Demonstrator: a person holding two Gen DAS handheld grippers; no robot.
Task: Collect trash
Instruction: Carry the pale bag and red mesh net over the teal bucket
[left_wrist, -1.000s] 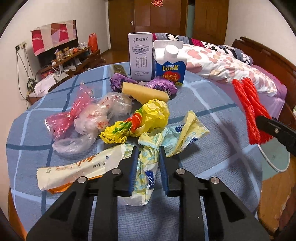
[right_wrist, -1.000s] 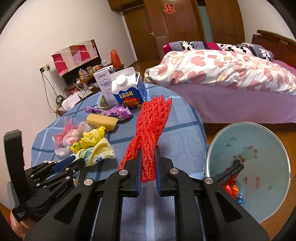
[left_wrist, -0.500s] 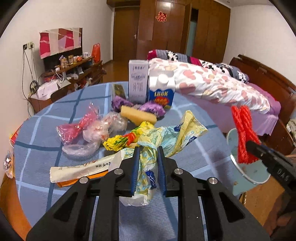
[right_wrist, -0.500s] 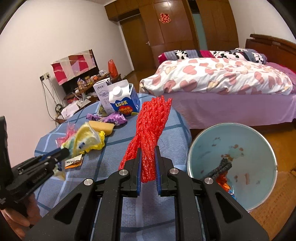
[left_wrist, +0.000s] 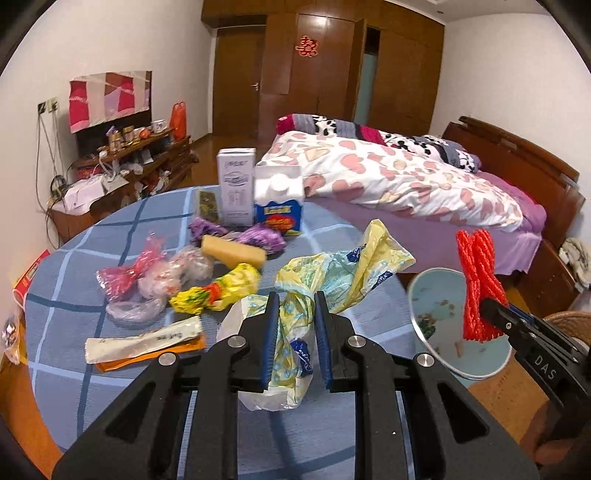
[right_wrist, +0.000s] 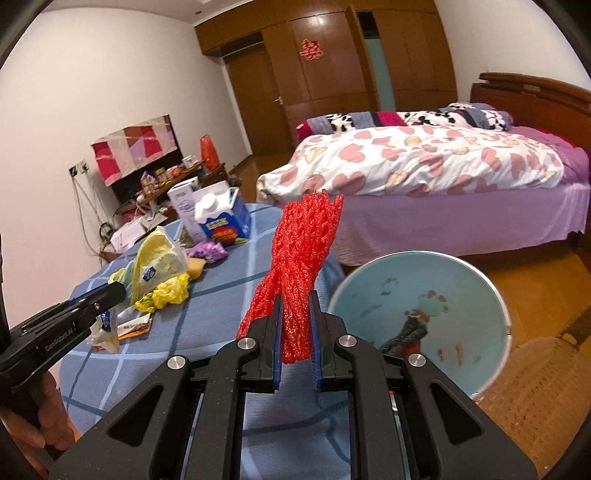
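Note:
My left gripper (left_wrist: 293, 306) is shut on a crumpled yellow and pale green plastic wrapper (left_wrist: 343, 266), lifted above the blue checked table (left_wrist: 66, 295). That wrapper (right_wrist: 159, 258) shows in the right wrist view too, beside the left gripper (right_wrist: 114, 291). My right gripper (right_wrist: 296, 306) is shut on a bunch of red foam netting (right_wrist: 303, 243), held over the table's edge next to the pale blue bin (right_wrist: 476, 280). In the left wrist view the red netting (left_wrist: 478, 280) hangs above the bin (left_wrist: 439, 295), and the right gripper (left_wrist: 487, 308) enters from the right.
On the table lie a yellow bag (left_wrist: 218, 291), pink and clear bags (left_wrist: 147, 280), a white wrapper (left_wrist: 144, 339), a yellow sponge (left_wrist: 232, 251), purple wrappers (left_wrist: 258, 236) and two cartons (left_wrist: 236, 184). The bin holds some trash (right_wrist: 410, 328). A bed (right_wrist: 443, 177) stands behind.
Both grippers rose and swung right toward the bin. The yellow-green wrapper came up off the table, and the red netting moved from over the table to beside the bin.

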